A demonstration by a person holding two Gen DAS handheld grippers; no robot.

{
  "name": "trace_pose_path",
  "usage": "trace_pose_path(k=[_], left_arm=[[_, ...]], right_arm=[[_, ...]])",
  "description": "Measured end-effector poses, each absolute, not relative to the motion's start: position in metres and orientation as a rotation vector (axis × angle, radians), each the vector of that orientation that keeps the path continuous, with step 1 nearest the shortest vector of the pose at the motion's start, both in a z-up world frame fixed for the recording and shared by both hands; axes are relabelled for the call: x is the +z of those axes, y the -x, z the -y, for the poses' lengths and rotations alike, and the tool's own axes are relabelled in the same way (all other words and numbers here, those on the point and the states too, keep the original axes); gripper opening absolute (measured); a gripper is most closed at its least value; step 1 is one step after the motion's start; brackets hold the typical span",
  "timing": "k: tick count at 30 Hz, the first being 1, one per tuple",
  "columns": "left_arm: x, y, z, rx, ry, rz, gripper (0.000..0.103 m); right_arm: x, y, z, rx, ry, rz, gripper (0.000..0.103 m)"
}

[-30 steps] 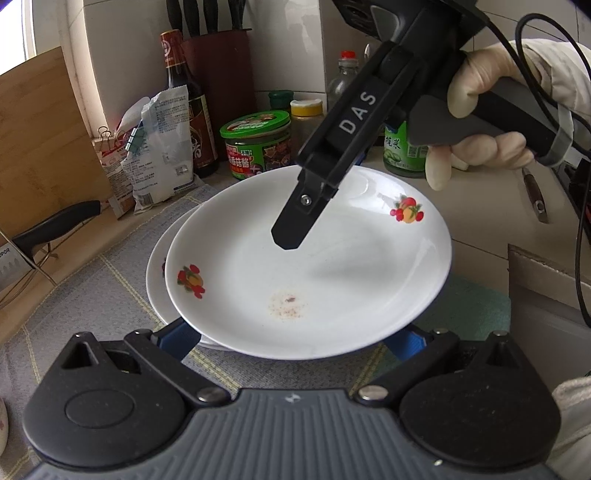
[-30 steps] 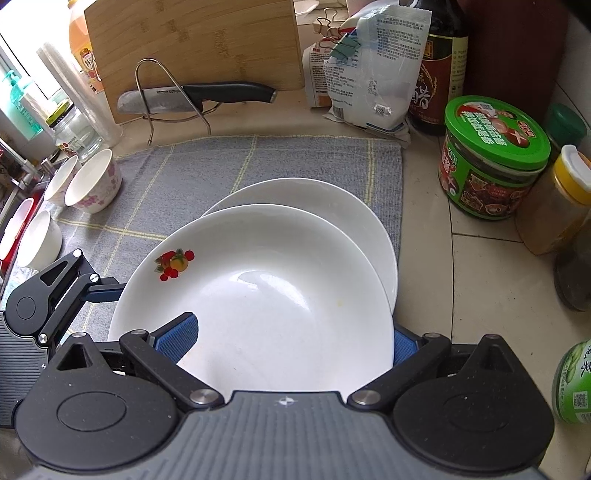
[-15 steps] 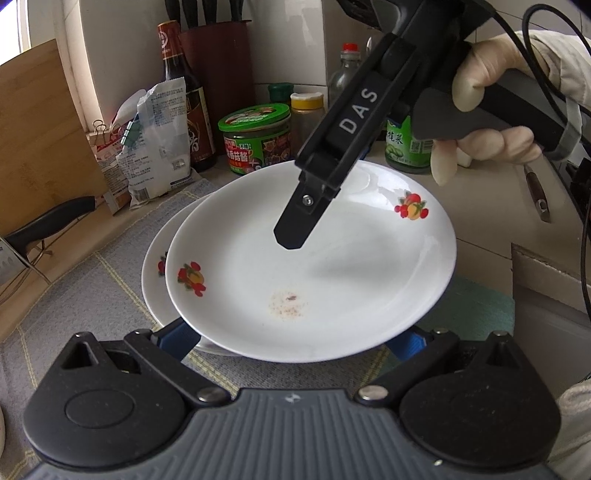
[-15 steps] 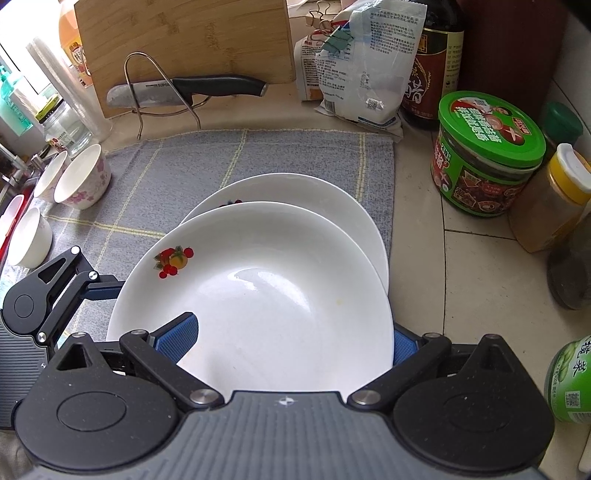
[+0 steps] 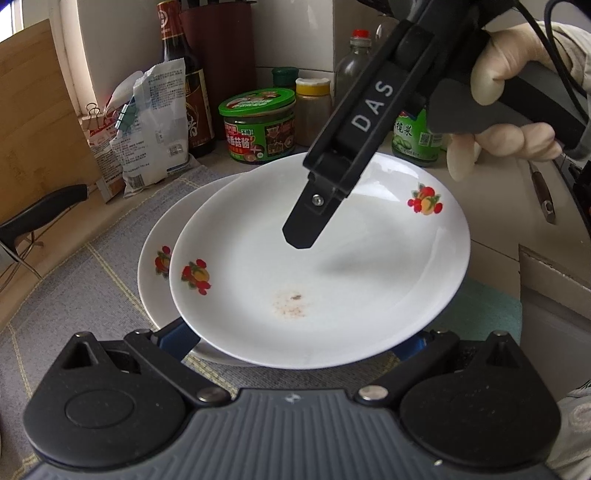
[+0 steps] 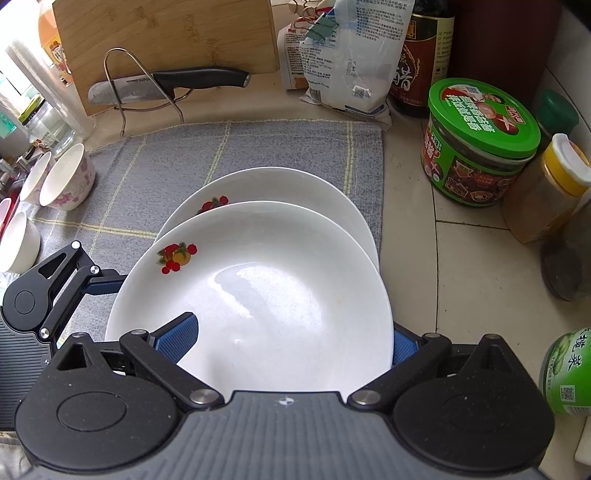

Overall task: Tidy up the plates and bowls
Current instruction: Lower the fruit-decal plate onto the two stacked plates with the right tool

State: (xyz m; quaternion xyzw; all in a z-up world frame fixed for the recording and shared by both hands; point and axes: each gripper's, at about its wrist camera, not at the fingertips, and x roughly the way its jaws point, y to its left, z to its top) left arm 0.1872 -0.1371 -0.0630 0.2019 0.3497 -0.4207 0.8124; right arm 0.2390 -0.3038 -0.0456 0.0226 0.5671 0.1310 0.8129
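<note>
A white plate with fruit prints (image 5: 332,266) (image 6: 258,288) is held just above a second, like plate (image 5: 157,266) (image 6: 280,184) that lies on a grey checked cloth (image 6: 166,166). My right gripper (image 6: 288,339) is shut on the top plate's rim, one blue pad (image 6: 177,336) over it and the other under; its finger (image 5: 310,221) shows in the left wrist view above the plate. My left gripper (image 5: 295,345) has wide-spread fingers (image 5: 177,339) under the plate's near edge.
Small bowls (image 6: 66,181) stand at the cloth's left edge. A knife on a wire rack (image 6: 166,83) and a cutting board (image 6: 166,33) are behind. A green-lidded tub (image 6: 476,144), a spice jar (image 6: 546,188), bottles and a bag (image 6: 354,55) stand at the right and back.
The top plate, held by my right gripper, has shifted over the lower plate and now covers more of it. The left gripper stays spread under its near edge.
</note>
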Motion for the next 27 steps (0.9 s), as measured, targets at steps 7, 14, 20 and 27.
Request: trace_pose_path(k=[7, 14, 20, 27], left_arm=[[-0.066, -0.196, 0.14, -0.898, -0.446, -0.764, 0.102], [-0.07, -0.2, 0.143, -0.904, -0.46, -0.777, 0.102], [-0.071, -0.205, 0.145, -0.923, -0.472, -0.797, 0.103], [-0.071, -0.206, 0.146, -0.933, -0.487, -0.825, 0.102]], right_arm=[[-0.047, -0.246, 0.302, 0.258, -0.042, -1.235, 0.103], [-0.047, -0.25, 0.302, 0.231, -0.05, -1.262, 0.103], [-0.046, -0.253, 0.302, 0.211, -0.066, -1.289, 0.103], [-0.045, -0.255, 0.306, 0.205, -0.098, -1.294, 0.103]])
